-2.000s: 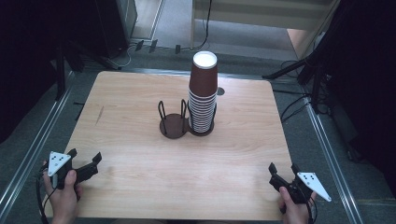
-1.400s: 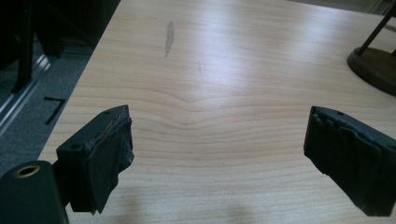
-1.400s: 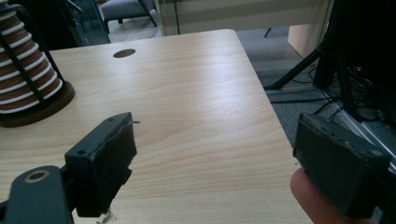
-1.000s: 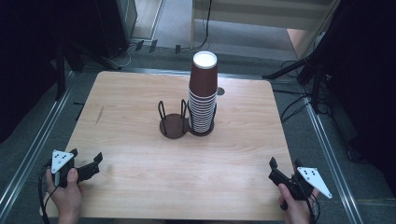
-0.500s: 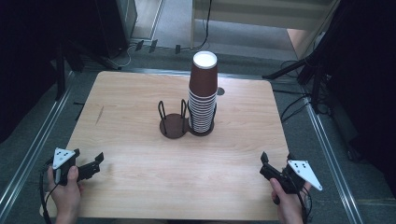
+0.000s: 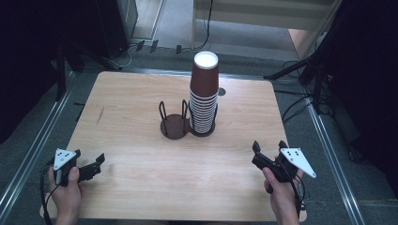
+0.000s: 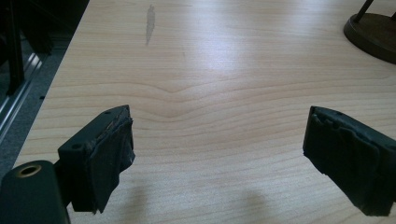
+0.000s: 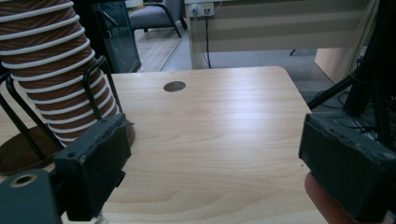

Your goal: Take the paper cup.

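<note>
The left gripper (image 6: 89,169) hovers at the worktop's (image 6: 131,187) near left corner, jaws released and empty, with bare wood between them in the left gripper view. At the middle, the cup stack (image 6: 204,96) stands upright in the right ring of the double holder (image 6: 174,126); the left ring is empty. The right gripper (image 6: 267,159), near the right edge, also has released, empty jaws aimed toward the stack. By my judgement nothing is started: no cup is moved, and the reach and grasp are all left.
</note>
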Demonstrator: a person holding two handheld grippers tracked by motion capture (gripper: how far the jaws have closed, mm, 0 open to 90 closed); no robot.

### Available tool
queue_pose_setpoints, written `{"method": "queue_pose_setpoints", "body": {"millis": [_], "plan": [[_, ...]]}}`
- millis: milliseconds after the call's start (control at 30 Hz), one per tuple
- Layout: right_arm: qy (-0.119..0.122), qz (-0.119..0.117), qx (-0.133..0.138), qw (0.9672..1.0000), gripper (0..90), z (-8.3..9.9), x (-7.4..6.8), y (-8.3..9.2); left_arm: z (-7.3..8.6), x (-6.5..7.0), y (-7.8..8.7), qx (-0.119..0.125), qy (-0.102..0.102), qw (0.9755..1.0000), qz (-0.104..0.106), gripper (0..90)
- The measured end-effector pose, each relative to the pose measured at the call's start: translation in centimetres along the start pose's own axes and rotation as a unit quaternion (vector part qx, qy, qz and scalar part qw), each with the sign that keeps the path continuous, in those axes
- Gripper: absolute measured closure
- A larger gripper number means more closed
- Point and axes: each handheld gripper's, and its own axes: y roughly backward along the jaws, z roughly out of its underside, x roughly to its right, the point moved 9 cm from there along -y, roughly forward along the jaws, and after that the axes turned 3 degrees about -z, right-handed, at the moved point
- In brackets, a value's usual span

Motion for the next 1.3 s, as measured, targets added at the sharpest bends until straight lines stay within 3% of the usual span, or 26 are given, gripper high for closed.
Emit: {"method": "queue_pose_setpoints", "body": {"millis": [367,533,1300], "plan": [[0.004,-0.026,0.003,0.9997,1.1,-1.6,-2.3,-1.5,0.0,0.0,0.0,-0.002,0.000,1.0000,0.001,9.1],[0.000,-0.032,0.001,0.9995,0.7,-1.8,-3.3,-2.2,0.0,-0.2,0.0,-0.001,0.007,1.0000,0.004,9.1],[0.011,-0.063,0.006,0.9979,0.6,-3.6,-6.7,-4.0,0.0,0.1,0.0,0.002,-0.006,1.0000,0.001,9.1]]}}
